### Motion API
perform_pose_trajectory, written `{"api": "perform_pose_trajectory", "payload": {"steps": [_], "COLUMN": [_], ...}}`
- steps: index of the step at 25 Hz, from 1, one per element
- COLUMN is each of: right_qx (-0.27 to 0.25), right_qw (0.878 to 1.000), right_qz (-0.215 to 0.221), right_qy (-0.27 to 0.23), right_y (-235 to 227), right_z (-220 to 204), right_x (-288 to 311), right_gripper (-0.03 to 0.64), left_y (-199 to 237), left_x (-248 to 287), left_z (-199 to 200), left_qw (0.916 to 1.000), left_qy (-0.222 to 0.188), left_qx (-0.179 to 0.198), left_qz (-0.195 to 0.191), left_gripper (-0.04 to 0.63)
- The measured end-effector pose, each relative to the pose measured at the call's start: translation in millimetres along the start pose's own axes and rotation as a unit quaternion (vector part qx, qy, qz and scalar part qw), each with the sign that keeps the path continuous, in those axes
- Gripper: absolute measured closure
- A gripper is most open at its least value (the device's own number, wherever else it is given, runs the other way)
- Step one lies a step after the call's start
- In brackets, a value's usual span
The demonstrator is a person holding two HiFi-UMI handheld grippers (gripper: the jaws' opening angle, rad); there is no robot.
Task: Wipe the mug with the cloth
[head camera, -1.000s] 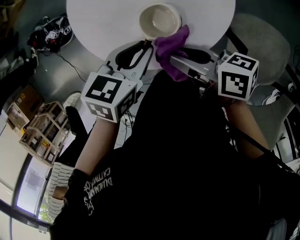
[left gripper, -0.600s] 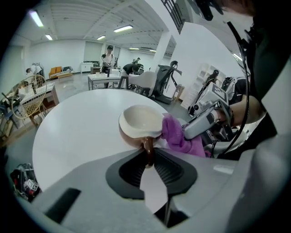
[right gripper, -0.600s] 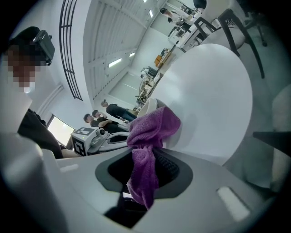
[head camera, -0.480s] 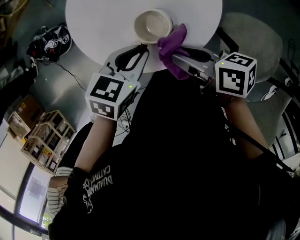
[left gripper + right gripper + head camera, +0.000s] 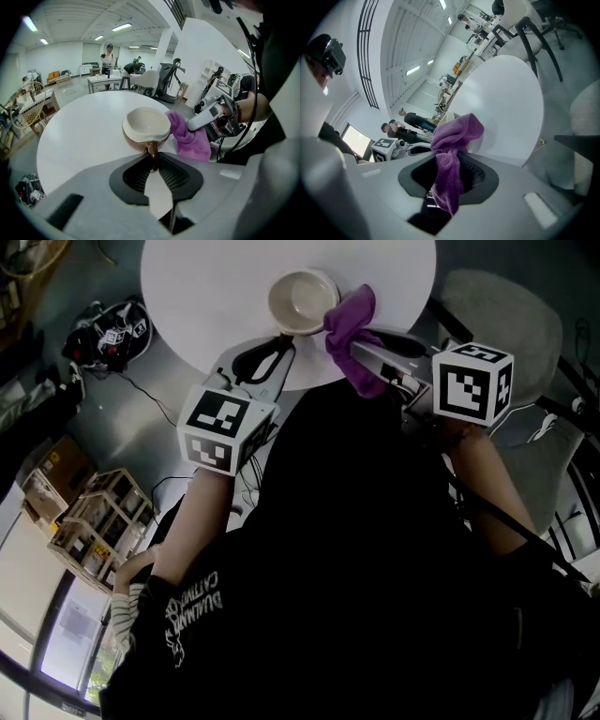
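A mug (image 5: pixel 302 301), cream inside and brown outside, stands near the front edge of the round white table (image 5: pixel 206 287). My left gripper (image 5: pixel 287 337) is shut on the mug's brown handle (image 5: pixel 152 149); its jaws have just been closing, with the handle between the pads. My right gripper (image 5: pixel 364 345) is shut on a purple cloth (image 5: pixel 354 326). The bunched cloth (image 5: pixel 190 138) lies against the right side of the mug (image 5: pixel 146 124). In the right gripper view the cloth (image 5: pixel 451 140) hangs down between the jaws of the right gripper (image 5: pixel 450 165) and hides most of the mug.
A grey padded chair (image 5: pixel 506 324) stands to the right of the table. Dark shoes (image 5: pixel 108 324) and a cable lie on the floor at the left, with a wooden rack (image 5: pixel 89 512) further down. People (image 5: pixel 108 56) and desks are far behind.
The right gripper has shifted the cloth slightly to the right along the mug's side. The left gripper's marker cube has rolled a little while staying in place on the handle.
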State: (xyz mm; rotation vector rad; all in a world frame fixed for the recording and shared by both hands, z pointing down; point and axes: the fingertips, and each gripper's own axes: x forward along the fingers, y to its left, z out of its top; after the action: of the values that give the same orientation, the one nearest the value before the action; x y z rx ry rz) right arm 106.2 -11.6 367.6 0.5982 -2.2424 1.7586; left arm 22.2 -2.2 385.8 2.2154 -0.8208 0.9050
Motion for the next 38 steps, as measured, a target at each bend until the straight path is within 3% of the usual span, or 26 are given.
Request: {"api": "perform_pose_trajectory", "payload": {"steps": [5, 17, 38], "right_qx": [-0.034, -0.043, -0.11], "right_qw": [0.999, 0.999, 0.993], "right_qz": [-0.011, -0.031, -0.045], "right_qy": [0.01, -0.006, 0.023], "right_y": [3.1, -8.8, -5.3], "right_z": [2.0, 22.4, 62.3], "right_x": [-3.5, -8.0, -2.9], "right_gripper": [0.5, 0.5, 0.5], "left_y": [-4.3, -5.6, -8.6], "left_x": [-3.1, -3.8, -2.6], "left_z": [2.3, -0.9, 2.7], "left_qw": [1.0, 0.9999, 0.9996], "left_qy": [0.0, 0.01, 0.017], "left_qx": [-0.001, -0.009, -0.009], "left_qz": [0.001, -0.007, -0.018], "left_gripper": [0.536, 0.535, 0.535]}}
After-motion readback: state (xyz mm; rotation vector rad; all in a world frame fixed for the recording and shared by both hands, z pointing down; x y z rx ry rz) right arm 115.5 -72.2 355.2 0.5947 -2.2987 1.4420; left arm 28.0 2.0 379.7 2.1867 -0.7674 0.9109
